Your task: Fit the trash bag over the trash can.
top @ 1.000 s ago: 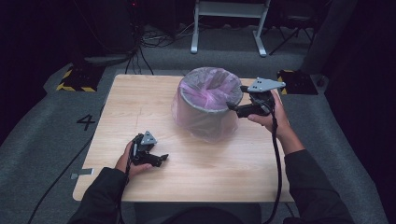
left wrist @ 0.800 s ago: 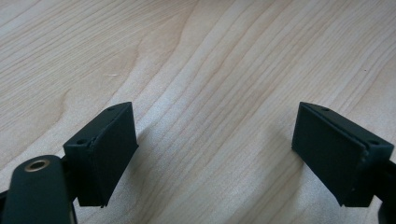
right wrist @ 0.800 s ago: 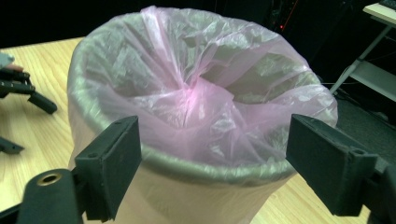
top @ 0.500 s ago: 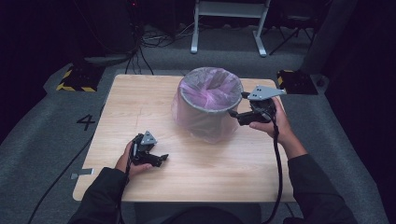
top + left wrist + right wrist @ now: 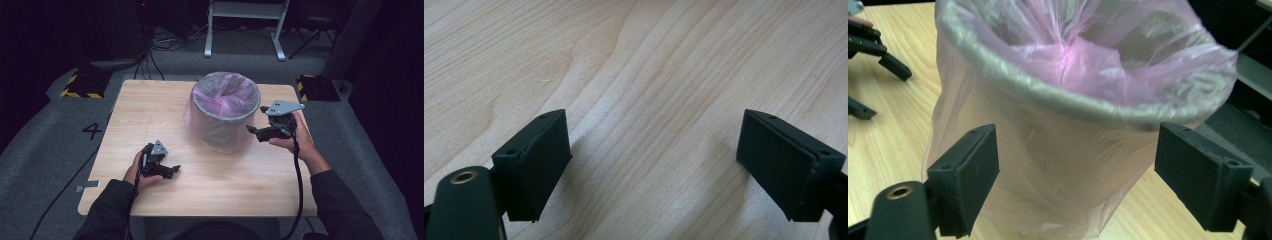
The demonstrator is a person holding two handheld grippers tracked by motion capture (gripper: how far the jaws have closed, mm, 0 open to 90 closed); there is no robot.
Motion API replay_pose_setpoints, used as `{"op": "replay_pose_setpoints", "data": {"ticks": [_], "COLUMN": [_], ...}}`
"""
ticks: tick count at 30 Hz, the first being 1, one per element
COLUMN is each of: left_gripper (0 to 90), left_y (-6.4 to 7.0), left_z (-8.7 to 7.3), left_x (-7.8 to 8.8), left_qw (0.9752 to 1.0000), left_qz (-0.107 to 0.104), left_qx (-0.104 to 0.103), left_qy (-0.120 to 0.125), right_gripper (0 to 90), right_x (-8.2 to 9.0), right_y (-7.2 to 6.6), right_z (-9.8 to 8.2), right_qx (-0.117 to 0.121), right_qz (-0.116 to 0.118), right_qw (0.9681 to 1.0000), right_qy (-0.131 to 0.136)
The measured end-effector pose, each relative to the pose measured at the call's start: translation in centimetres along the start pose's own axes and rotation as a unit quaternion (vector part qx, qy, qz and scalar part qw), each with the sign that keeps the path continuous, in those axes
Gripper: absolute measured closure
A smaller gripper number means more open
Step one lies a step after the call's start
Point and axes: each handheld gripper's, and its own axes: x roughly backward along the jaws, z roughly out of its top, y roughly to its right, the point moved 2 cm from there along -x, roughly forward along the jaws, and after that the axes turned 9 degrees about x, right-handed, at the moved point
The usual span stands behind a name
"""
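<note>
A grey waste bin (image 5: 225,112) lined with a pink plastic bag (image 5: 1083,55) stands upright in the middle of the wooden table (image 5: 150,115). My right gripper (image 5: 253,131) hovers just right of the bin, pointing at its side wall below the rim. Its jaws are open, with the bag-covered bin wall (image 5: 1058,165) close ahead of them and nothing gripped. My left gripper (image 5: 171,171) rests low over the table near the front left, open, with only bare wood (image 5: 654,100) between its pads (image 5: 541,160).
Beyond the table on the grey floor are white stand legs (image 5: 245,30), cables (image 5: 150,55) and yellow-black striped blocks (image 5: 77,85). The left gripper (image 5: 873,45) shows at the upper left of the right gripper view.
My right gripper has sunk from rim height to the bin's side, coming slightly nearer the front. The left gripper has stayed put.
</note>
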Motion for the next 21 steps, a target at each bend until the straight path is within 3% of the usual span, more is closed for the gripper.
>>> {"op": "replay_pose_setpoints", "data": {"ticks": [14, 21], "left_gripper": [13.8, 13.8], "left_y": [0.0, 0.0], "left_z": [0.0, 0.0], "left_x": [0.0, 0.0], "left_qw": [1.0000, 1.0000], "left_qz": [0.000, 0.000], "left_qx": [0.000, 0.000], "left_qy": [0.000, 0.000], "right_gripper": [18.6, 18.5], "right_x": [-0.8, -1.3], "right_y": [-0.5, -1.1], "right_z": [-2.4, -3.7], "right_qx": [-0.002, 0.009], "right_qz": [0.007, 0.010], "right_qw": [0.9991, 0.9977], "right_qy": [-0.042, -0.066]}}
